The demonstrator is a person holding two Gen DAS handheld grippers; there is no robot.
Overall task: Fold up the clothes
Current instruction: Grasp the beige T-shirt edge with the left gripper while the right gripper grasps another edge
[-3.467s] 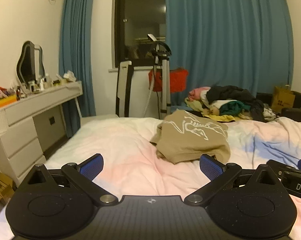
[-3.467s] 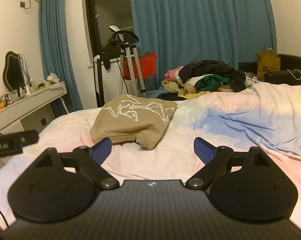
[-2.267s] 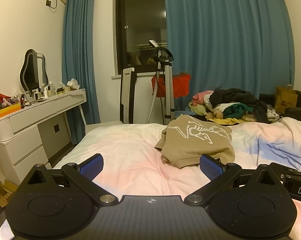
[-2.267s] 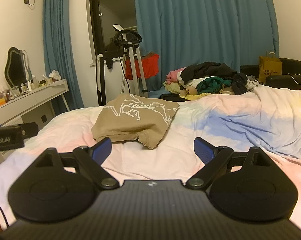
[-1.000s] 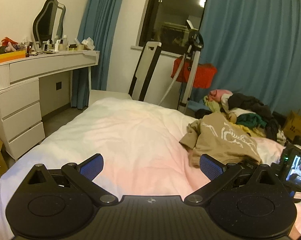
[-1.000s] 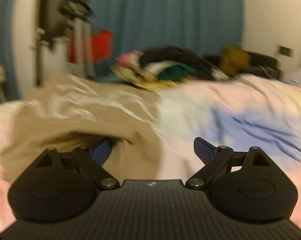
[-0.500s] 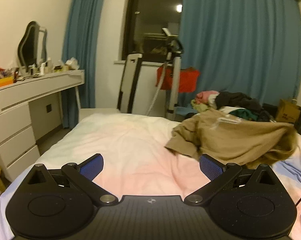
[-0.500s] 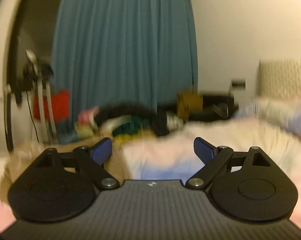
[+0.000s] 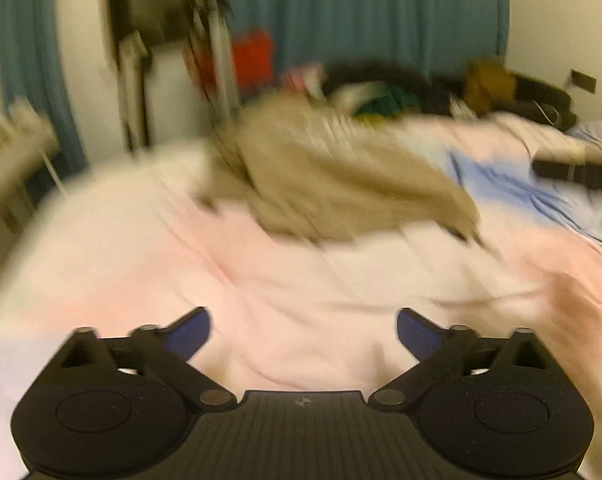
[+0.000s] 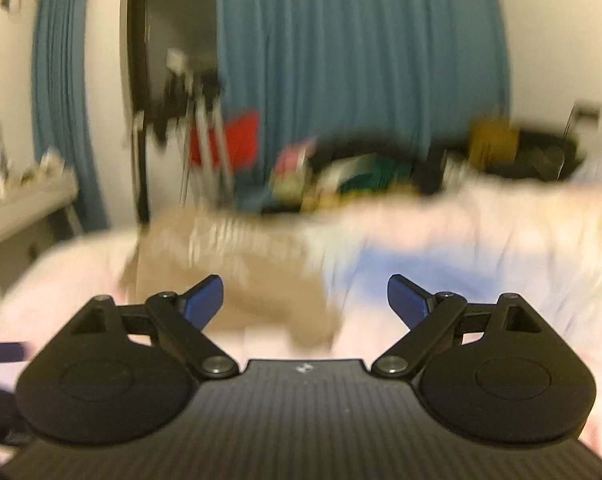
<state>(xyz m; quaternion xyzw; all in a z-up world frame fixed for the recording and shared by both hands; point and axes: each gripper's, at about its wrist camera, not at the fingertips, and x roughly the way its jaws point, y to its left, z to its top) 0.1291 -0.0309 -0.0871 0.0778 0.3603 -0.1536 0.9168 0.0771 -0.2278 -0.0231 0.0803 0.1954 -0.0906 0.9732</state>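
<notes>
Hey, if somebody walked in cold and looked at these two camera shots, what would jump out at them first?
Probably the tan garment, lying crumpled on the pale pink bedding mid-bed, blurred in both views. Next, the open left gripper and open right gripper, both empty. Behind, teal curtains hang above a heap of mixed clothes past the bed's far edge.

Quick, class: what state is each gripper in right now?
Left gripper: open, holding nothing.
Right gripper: open, holding nothing.
</notes>
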